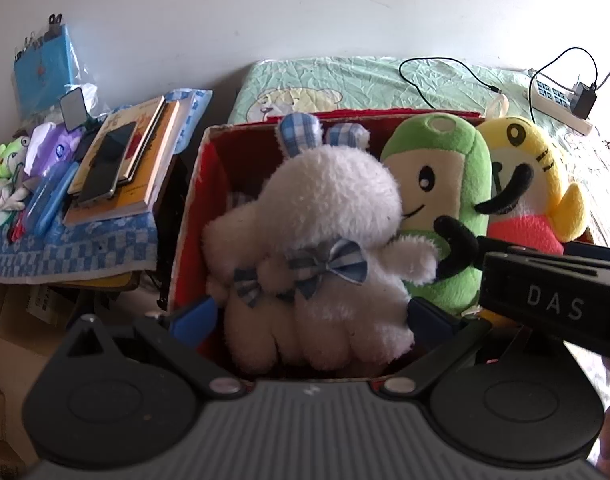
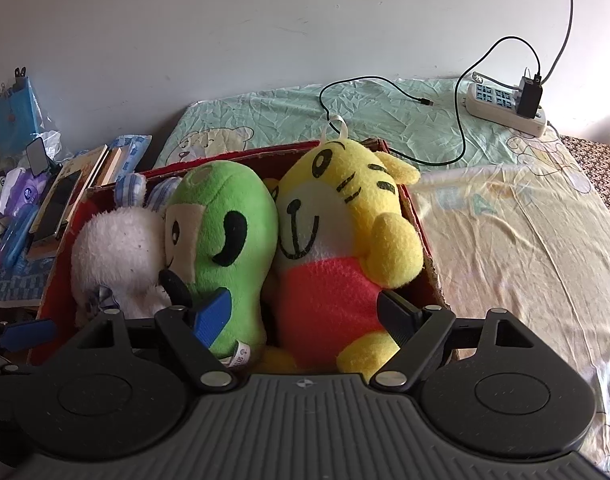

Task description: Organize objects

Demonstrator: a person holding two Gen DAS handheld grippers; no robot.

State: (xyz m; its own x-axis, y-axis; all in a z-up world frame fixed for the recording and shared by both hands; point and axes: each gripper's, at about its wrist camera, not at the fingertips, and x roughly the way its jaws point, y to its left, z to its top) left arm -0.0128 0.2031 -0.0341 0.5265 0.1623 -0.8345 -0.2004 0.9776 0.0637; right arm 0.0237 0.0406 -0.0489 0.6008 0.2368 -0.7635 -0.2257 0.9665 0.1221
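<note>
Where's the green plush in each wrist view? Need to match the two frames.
Left wrist: green plush right of centre, in the red box, between the white plush and the yellow tiger plush.
Right wrist: green plush left of centre, between the same two toys.
Shared landmark: the white power strip on the bed, upper right in both.

Three plush toys point(image 2: 233, 240), one red box point(image 2: 429, 264), perhaps two books point(image 1: 125, 160).
</note>
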